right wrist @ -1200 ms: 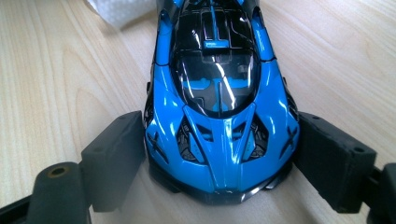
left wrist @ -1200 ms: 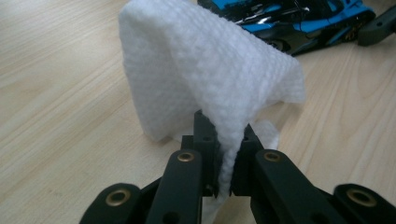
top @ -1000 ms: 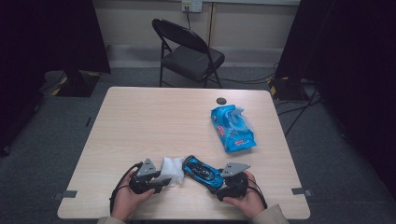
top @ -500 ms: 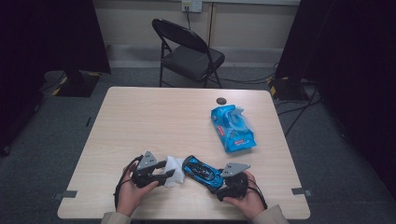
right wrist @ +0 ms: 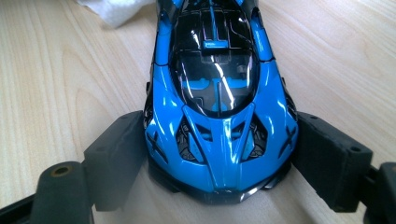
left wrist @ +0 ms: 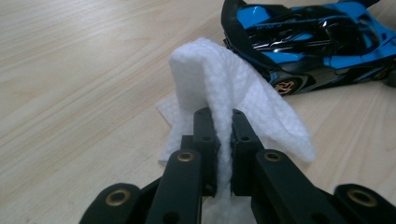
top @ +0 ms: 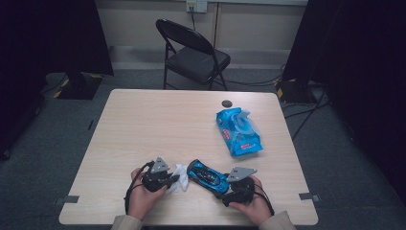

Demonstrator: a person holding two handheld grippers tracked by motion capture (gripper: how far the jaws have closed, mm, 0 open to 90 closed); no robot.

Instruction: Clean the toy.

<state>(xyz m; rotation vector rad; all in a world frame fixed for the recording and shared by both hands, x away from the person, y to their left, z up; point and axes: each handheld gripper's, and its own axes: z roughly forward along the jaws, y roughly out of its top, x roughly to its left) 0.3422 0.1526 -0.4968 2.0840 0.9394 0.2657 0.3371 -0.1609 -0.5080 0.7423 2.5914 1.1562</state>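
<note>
Wooden table [top: 143,124] set for wiping: blue toy car [right wrist: 219,93] clamped by right gripper [right wrist: 219,154], white wipe [left wrist: 224,84] pinched in left gripper [left wrist: 223,130] beside car's far end, wiping seemingly still ahead.

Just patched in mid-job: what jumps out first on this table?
The glossy blue toy car at the near edge, its nose clamped between the right gripper jaws. Beside its tail, the left gripper pinches a white wipe standing in a peak. Farther right lies a blue wipes pack.
</note>
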